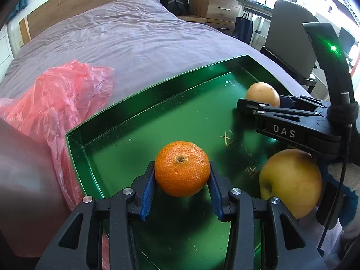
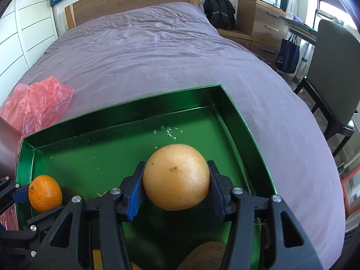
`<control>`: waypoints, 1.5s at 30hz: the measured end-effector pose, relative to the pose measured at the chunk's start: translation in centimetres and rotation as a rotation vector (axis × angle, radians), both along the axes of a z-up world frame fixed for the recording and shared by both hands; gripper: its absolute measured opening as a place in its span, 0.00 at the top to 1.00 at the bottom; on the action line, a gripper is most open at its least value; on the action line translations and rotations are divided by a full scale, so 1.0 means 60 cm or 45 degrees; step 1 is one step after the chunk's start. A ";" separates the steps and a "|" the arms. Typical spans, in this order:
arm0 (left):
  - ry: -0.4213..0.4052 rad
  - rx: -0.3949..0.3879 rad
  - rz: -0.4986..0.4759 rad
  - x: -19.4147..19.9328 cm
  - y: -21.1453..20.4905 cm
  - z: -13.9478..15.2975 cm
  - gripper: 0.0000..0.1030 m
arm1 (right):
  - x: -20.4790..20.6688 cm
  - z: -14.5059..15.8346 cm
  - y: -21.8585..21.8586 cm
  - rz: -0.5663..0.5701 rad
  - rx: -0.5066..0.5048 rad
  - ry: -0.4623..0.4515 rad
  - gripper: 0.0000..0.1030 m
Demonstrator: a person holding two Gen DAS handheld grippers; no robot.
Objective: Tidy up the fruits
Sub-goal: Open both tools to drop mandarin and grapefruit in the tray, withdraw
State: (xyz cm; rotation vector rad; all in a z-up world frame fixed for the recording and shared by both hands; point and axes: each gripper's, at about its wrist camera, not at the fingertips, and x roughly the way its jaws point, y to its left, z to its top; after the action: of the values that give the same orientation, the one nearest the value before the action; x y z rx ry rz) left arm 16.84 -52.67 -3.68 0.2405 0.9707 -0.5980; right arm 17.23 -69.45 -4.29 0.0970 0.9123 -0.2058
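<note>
My left gripper [image 1: 182,175] is shut on a small orange mandarin [image 1: 181,168] and holds it over the green tray [image 1: 157,85]. My right gripper [image 2: 176,180] is shut on a pale yellow-orange grapefruit [image 2: 176,176] over the same tray [image 2: 126,105]. The mandarin also shows in the right wrist view [image 2: 45,193] at the lower left, and the grapefruit in the left wrist view [image 1: 262,93] behind the right gripper [image 1: 245,106]. A yellow apple [image 1: 290,182] lies in the tray under the right gripper. A brown fruit [image 2: 207,256] shows at the bottom edge.
The tray rests on a bed with a purple cover [image 2: 157,51]. A crumpled red plastic bag [image 1: 56,103] lies left of the tray, also in the right wrist view [image 2: 38,103]. A chair [image 2: 335,74], drawers and a black backpack [image 2: 219,13] stand to the right of the bed.
</note>
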 end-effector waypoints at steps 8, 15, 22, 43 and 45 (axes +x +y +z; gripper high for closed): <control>-0.009 0.052 0.013 0.010 0.016 -0.007 0.62 | -0.007 -0.001 0.024 -0.028 -0.019 -0.001 0.47; 0.034 0.091 0.042 0.022 0.015 -0.010 0.40 | -0.011 -0.002 0.021 -0.102 -0.019 0.044 0.03; -0.011 0.156 0.025 0.013 0.015 0.024 0.31 | -0.035 0.044 0.038 -0.145 -0.068 0.066 0.00; -0.338 -0.075 -0.104 -0.246 0.199 0.224 0.01 | -0.323 0.177 0.180 -0.236 -0.070 -0.116 0.00; -0.338 -0.080 -0.102 -0.263 0.223 0.228 0.01 | -0.345 0.174 0.201 -0.234 -0.053 -0.121 0.00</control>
State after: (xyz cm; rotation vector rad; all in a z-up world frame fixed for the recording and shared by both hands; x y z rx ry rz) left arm 1.07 -39.29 9.98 0.2961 0.6874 -0.6506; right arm -3.45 -57.40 6.17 0.1506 0.8042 -0.3876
